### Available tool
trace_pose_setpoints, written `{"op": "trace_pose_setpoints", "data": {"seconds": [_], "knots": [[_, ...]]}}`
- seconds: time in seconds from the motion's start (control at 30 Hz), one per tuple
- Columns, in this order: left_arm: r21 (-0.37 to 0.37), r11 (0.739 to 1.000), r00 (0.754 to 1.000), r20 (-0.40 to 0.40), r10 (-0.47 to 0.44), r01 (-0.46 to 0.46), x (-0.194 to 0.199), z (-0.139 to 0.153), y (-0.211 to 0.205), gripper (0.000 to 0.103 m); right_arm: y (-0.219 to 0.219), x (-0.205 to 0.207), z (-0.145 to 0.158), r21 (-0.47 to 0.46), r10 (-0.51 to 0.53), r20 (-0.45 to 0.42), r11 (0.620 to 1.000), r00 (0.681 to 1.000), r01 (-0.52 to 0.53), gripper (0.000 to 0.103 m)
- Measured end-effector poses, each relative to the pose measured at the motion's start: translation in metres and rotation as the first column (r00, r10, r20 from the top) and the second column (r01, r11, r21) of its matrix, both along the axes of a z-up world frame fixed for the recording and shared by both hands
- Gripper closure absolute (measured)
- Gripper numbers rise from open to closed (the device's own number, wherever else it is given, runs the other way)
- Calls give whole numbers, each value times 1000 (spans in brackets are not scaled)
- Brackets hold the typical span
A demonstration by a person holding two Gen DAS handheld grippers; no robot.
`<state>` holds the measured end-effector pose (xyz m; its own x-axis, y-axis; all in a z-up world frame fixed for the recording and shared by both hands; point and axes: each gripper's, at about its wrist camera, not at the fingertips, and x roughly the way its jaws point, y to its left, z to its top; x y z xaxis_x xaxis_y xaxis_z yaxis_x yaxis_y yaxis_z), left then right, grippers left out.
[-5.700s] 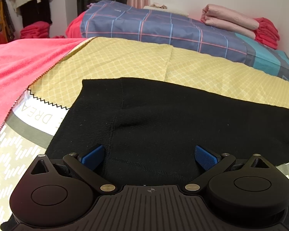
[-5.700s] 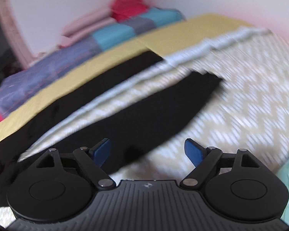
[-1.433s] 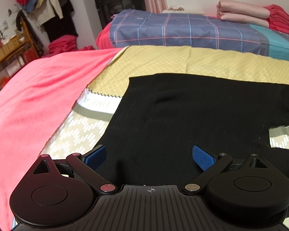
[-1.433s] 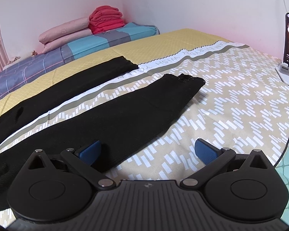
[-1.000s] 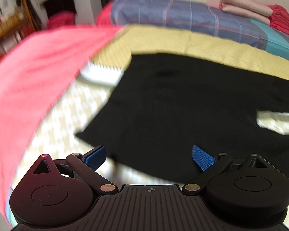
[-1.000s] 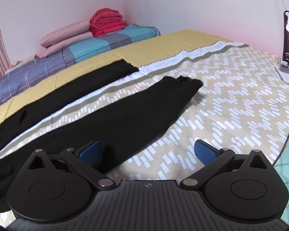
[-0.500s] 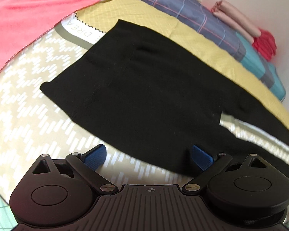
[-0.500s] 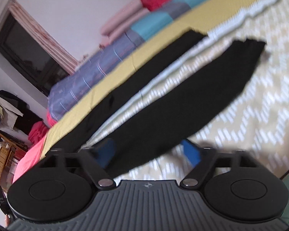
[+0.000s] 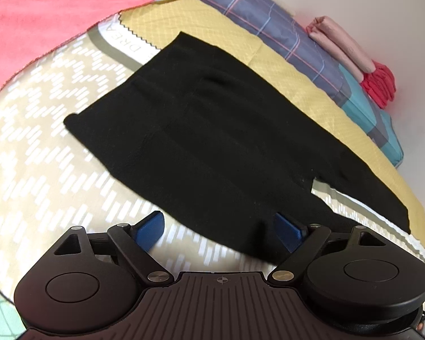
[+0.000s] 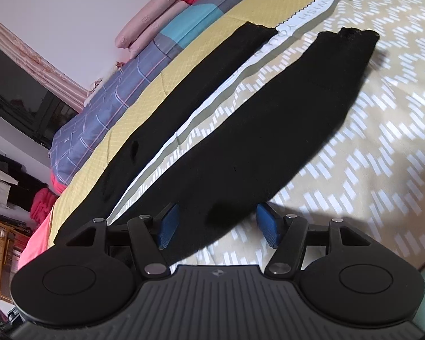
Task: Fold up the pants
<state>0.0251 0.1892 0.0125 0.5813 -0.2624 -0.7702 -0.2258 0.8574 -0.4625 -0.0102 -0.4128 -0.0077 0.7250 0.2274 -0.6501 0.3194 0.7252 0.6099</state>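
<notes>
Black pants [image 9: 212, 130] lie flat on the bed, waistband at the left and both legs spread apart to the right. My left gripper [image 9: 218, 228] is open, low over the near edge of the hip part. In the right wrist view the near leg [image 10: 269, 141] and the far leg [image 10: 189, 90] stretch away. My right gripper [image 10: 216, 223] is open, with the near leg's near edge between its blue pads.
The bed cover [image 9: 42, 155] is beige with white dashes, with a yellow part [image 9: 212, 31] behind. A red blanket [image 9: 42, 8] lies left. A plaid quilt [image 9: 255, 8] and folded pink and red bedding [image 9: 354, 56] lie by the wall.
Both grippers have tilted and dropped toward the near edge of the pants. The right gripper's pads have narrowed a little around the near leg. The pants have not moved.
</notes>
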Motion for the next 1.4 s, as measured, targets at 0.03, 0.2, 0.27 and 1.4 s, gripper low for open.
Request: {"op": "trace_pose_setpoints", "data": {"seconds": [0.03,0.2,0.27,1.4], "knots": [[2,1000,1000,2,2,-2,0,-1,1,0,0,1,0,-1,0,1,1000,1000,0,36],[-1,1000,999,26,26,-26,16,-5,-1,0,-2,3,1,3,0,-1,1000,1000,0,37],[11,999,999,31,31,-32,19,-6,-4,0,-4,1,1,8,2,-2,1000,1000,-2,37],[14,994,991,90,103,-104,17,-11,13,14,8,13,3,-230,0,-12,973,1000,-2,89]]}}
